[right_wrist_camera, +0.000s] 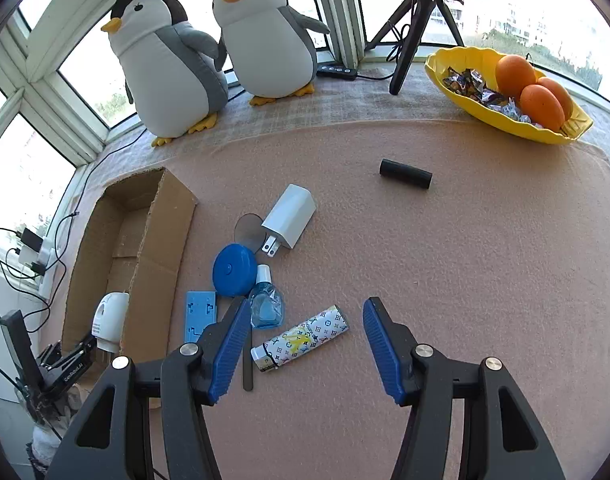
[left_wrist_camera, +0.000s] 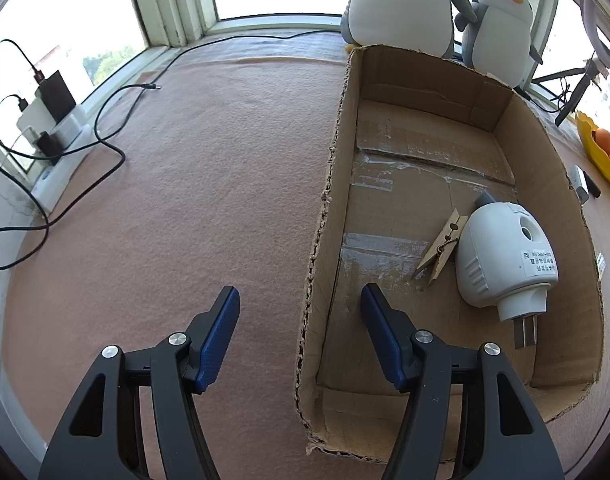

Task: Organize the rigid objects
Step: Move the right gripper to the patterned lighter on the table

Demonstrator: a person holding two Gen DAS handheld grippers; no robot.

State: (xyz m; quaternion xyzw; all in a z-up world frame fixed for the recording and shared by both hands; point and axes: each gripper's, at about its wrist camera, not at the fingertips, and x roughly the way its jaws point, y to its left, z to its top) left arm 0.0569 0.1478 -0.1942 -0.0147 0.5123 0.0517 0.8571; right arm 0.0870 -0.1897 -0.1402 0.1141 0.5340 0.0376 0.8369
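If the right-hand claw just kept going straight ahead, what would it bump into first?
Probably nothing soon: between the open right gripper lies bare pink mat. The patterned lighter sits just left of that line; the black cylinder is farther off.

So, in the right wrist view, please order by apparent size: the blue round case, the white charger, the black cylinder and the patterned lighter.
1. patterned lighter, though it lies nearest the camera
2. white charger and blue round case: too alike to rank
3. black cylinder, farthest away, so its smallness is unsure

Left hand-held gripper (left_wrist_camera: pixel 301 312) jaws spread wide, holding nothing, right hand-held gripper (right_wrist_camera: pixel 307 322) likewise spread, unladen
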